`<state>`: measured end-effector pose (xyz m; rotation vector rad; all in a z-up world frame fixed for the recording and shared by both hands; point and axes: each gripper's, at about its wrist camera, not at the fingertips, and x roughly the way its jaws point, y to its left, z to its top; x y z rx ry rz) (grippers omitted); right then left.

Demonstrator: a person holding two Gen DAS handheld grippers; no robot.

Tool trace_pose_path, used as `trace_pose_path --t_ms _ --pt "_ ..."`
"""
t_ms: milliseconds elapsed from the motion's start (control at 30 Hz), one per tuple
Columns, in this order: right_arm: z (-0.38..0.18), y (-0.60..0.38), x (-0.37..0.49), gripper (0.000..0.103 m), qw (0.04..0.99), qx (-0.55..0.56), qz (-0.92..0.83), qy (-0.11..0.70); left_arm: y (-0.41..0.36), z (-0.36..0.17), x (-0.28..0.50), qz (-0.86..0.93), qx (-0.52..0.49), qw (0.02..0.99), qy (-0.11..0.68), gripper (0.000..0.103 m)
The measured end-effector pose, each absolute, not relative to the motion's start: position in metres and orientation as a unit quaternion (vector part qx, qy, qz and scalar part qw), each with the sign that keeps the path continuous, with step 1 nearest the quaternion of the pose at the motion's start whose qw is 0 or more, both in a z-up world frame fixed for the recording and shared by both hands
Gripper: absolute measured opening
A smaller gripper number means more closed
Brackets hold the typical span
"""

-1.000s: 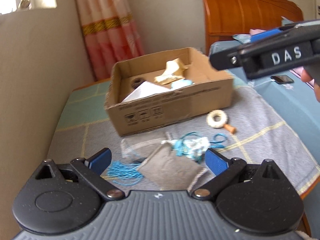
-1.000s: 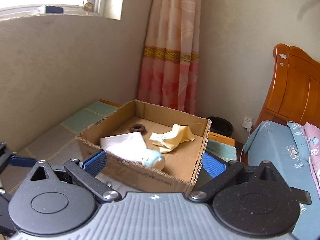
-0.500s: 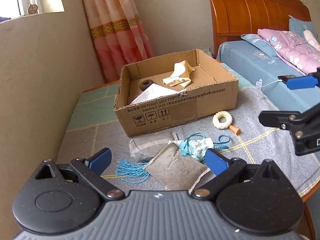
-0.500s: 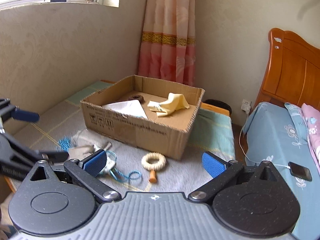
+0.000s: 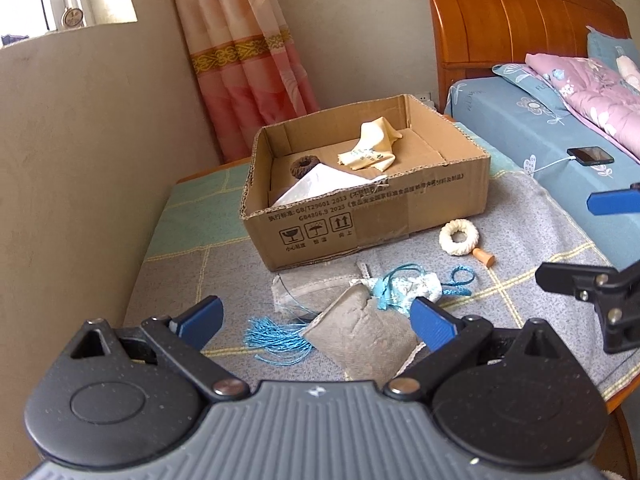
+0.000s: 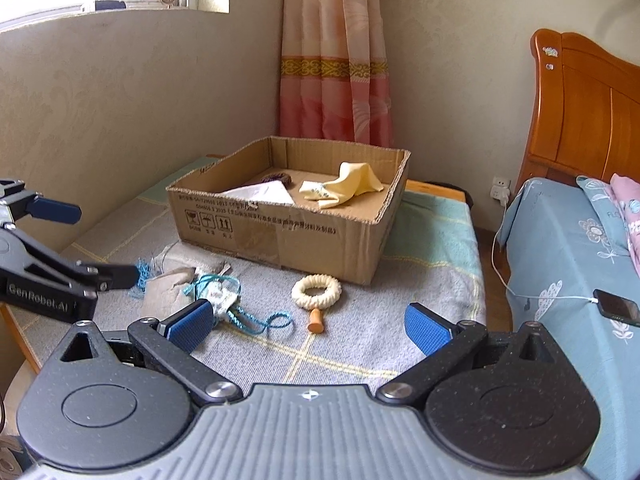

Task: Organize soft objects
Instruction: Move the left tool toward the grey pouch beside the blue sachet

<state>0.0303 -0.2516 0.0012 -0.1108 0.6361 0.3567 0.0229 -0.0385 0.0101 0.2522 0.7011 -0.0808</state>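
An open cardboard box (image 5: 380,216) (image 6: 280,232) stands on a cloth-covered table. It holds a yellow cloth (image 5: 370,148) (image 6: 344,186), a white cloth (image 5: 320,188) and a brown ring (image 5: 303,166). In front of it lie a grey pouch (image 5: 360,332) (image 6: 168,284), a blue tassel (image 5: 276,338), a light-blue sachet with cord (image 5: 404,290) (image 6: 220,294) and a cream rope ring with a wooden peg (image 5: 460,236) (image 6: 316,290). My left gripper (image 5: 316,322) is open and empty, just above the grey pouch. My right gripper (image 6: 308,322) is open and empty, back from the rope ring.
A wall runs along the table's left side and a pink curtain (image 5: 244,64) hangs behind the box. A bed with a blue sheet (image 6: 568,264), a wooden headboard (image 5: 516,20) and a phone on a charging cable (image 6: 616,306) stands to the right.
My right gripper has drawn back from over the box to the table's front right. A light-blue item seen in the box a second ago is out of sight. My left gripper has tilted up slightly.
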Motion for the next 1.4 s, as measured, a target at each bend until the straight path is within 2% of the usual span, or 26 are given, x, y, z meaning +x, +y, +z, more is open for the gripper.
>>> trace_pose_path --t_ms 400,900,1133,1400 --pt "-0.012 -0.24 0.037 0.103 0.923 -0.053 0.173 0.34 -0.026 -0.004 0.032 -0.095 0.131 0.927 0.339 0.1" --pt "-0.051 -0.229 0.048 0.103 0.898 -0.064 0.145 0.411 -0.021 -0.048 0.048 -0.218 0.172 0.884 0.376 0.1" --pt "-0.066 -0.225 0.043 0.103 0.897 -0.078 0.136 0.414 -0.027 -0.062 0.061 -0.247 0.202 0.872 0.372 0.1" --pt "-0.068 -0.22 0.047 0.103 0.902 -0.083 0.124 0.405 -0.028 -0.065 0.069 -0.268 0.192 0.868 0.371 0.1"
